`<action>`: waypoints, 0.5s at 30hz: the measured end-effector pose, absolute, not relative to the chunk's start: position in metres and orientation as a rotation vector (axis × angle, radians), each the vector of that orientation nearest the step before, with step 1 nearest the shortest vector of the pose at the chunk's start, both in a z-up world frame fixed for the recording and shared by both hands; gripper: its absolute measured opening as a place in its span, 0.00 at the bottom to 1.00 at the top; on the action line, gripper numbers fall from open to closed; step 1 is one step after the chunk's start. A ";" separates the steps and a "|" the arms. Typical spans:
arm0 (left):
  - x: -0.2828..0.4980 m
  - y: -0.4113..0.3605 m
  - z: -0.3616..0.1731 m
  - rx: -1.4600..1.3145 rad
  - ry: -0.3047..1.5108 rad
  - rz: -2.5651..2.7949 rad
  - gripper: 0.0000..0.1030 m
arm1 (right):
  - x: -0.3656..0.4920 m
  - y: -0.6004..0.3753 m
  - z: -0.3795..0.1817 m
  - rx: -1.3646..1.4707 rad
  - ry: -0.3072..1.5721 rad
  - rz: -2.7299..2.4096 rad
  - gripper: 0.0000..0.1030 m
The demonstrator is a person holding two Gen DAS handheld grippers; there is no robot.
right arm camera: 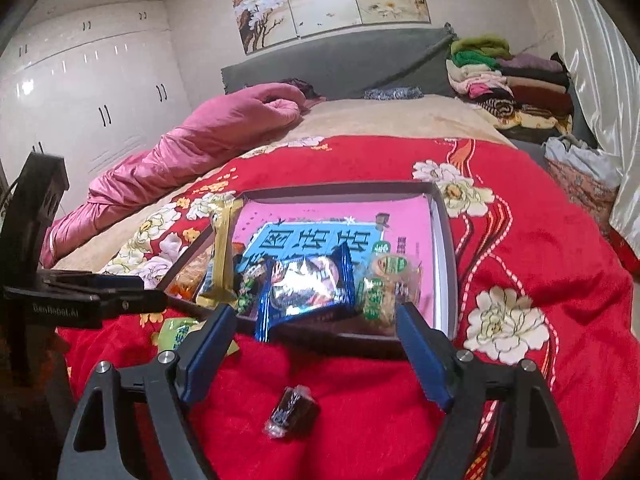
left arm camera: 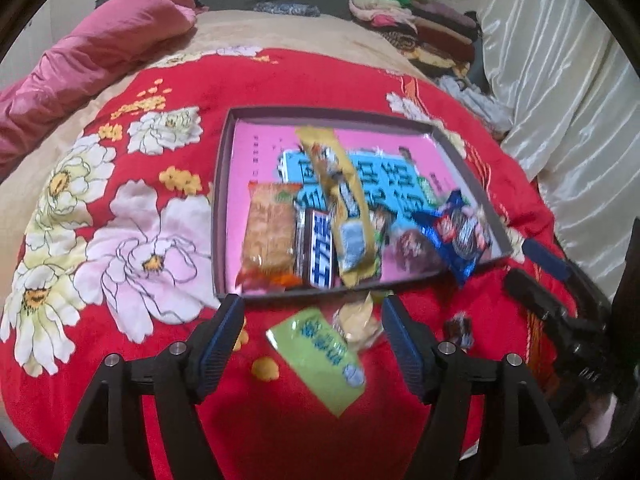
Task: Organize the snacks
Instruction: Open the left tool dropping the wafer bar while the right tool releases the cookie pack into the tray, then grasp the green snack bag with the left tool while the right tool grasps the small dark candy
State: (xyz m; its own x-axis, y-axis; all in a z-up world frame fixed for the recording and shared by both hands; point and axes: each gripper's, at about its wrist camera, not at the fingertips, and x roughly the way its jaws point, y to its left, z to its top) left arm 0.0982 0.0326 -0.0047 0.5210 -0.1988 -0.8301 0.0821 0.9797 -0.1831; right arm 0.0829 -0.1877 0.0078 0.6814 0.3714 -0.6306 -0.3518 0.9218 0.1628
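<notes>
Both my grippers (left arm camera: pixel 312 312) (right arm camera: pixel 316 318) gape empty; next, grab the green packet (left arm camera: pixel 316 360), low centre, for the box (left arm camera: pixel 224 184).

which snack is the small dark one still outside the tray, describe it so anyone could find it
On the red floral bedspread, look on the near side of the shallow tray of snacks, between the right gripper's open fingers. The small dark wrapped candy lies alone there, far smaller and darker than the green packet.
</notes>
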 end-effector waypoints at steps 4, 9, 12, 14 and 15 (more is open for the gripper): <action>0.095 0.027 -0.015 -0.109 1.030 -0.183 0.71 | 0.079 -0.188 -0.002 0.038 0.776 0.392 0.79; 0.094 0.014 -0.024 -0.076 1.035 -0.236 0.71 | 0.075 -0.185 -0.021 0.026 0.877 0.383 0.79; 0.094 0.004 -0.029 -0.022 1.032 -0.266 0.71 | 0.073 -0.178 -0.027 -0.006 0.901 0.395 0.78; 0.094 -0.001 -0.032 -0.004 1.038 -0.285 0.71 | 0.072 -0.173 -0.030 -0.033 0.911 0.404 0.72; 0.095 -0.002 -0.033 0.001 1.041 -0.288 0.71 | 0.072 -0.170 -0.032 -0.045 0.918 0.409 0.70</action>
State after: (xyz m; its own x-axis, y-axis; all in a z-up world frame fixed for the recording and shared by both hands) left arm 0.0950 -0.0020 -0.0331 0.4713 -0.2349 -0.8502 0.2356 0.9624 -0.1353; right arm 0.0719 -0.1700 -0.0322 0.5362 0.3240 -0.7794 -0.3620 0.9224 0.1345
